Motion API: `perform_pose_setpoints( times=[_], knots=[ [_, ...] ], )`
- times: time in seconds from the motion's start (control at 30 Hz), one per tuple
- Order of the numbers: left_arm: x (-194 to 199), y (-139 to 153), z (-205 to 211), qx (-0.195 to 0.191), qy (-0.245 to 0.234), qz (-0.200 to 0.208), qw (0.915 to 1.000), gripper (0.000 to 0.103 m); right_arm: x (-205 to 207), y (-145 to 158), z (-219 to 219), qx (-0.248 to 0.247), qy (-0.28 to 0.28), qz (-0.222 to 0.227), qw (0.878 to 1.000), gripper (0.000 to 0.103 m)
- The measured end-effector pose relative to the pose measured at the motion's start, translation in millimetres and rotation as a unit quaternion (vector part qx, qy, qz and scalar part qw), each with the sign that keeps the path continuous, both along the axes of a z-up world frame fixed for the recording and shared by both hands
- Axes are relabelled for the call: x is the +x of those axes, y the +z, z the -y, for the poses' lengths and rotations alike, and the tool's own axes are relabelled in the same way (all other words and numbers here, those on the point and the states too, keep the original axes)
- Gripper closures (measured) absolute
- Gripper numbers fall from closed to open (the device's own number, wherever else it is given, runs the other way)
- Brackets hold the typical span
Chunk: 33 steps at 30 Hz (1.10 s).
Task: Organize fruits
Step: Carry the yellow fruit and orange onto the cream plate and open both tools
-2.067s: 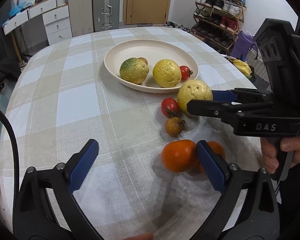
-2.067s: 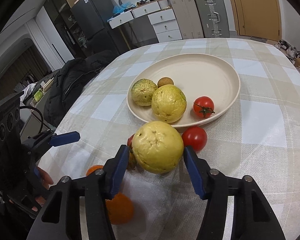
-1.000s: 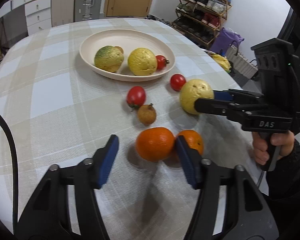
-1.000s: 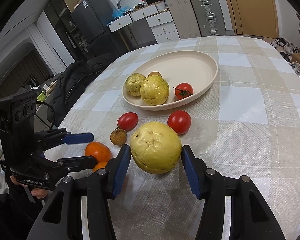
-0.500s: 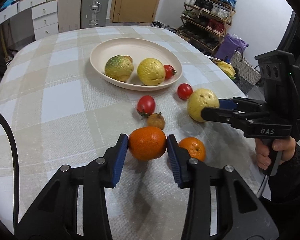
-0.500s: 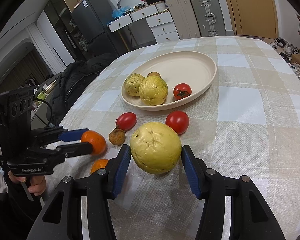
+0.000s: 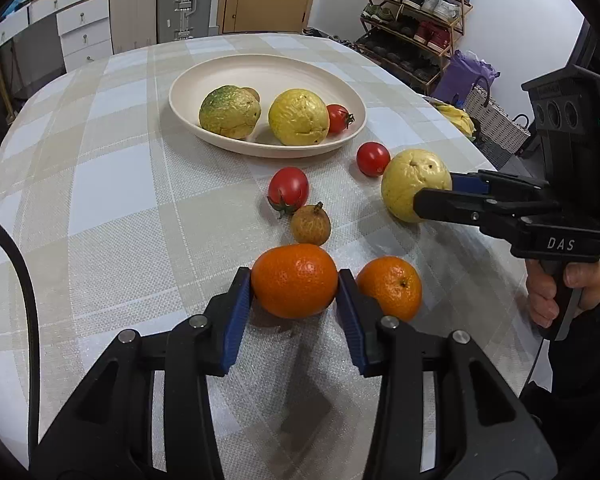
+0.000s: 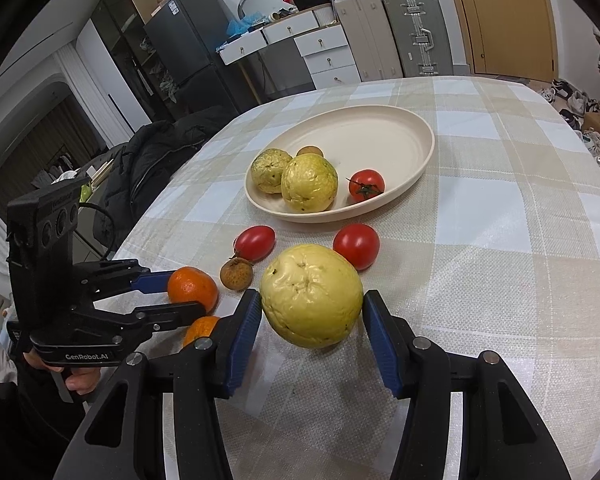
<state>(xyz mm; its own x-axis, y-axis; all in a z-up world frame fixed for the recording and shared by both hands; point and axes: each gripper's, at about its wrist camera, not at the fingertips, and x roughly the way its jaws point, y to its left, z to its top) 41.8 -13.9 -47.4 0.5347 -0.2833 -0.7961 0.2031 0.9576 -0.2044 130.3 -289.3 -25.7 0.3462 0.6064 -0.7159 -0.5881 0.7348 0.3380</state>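
A table [image 7: 112, 184] covered in a beige and white checked cloth carries a cream plate [image 7: 220, 76], the landmark here. On the plate lie a greenish guava [image 7: 230, 111], a yellow guava [image 7: 299, 117], a small tomato [image 7: 339, 118] and a small brown fruit at the back. In front of the plate, on the cloth, sit two tomatoes [image 7: 288, 188] [image 7: 373, 158] and a brown fruit [image 7: 311, 225]. Nearer still, the left tool [image 7: 296, 300] grips an orange [image 7: 295, 280] between its blue pads; a second orange [image 7: 390, 287] lies just beside it. To the right of these, the right tool [image 8: 311, 322] clamps a pale yellow guava [image 8: 311, 294], a hand [image 7: 560, 292] holding its handle.
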Motion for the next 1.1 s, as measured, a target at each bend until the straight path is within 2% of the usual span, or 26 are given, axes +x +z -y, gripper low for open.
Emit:
perform_pose_setpoints(
  times=[0.2,0.63,0.87,1.1],
  knots=[
    [0,4,-3,-0.005,0.011,0.011,0.9999,0.064,0,2,3,0.005,-0.005,0.004,1.0,0.049],
    [-2,37,-27,-0.037,0.081,0.091,0.9919,0.064,1,13,13,0.029,-0.019,0.028,0.999,0.049],
    [9,40,-26,-0.015,0.1,0.105,0.9893,0.064,10,22,17,0.042,-0.04,0.041,0.997,0.049],
    [28,38,-24,-0.011,0.11,0.108,0.988,0.064,17,33,18,0.048,-0.051,0.056,0.996,0.049]
  ],
)
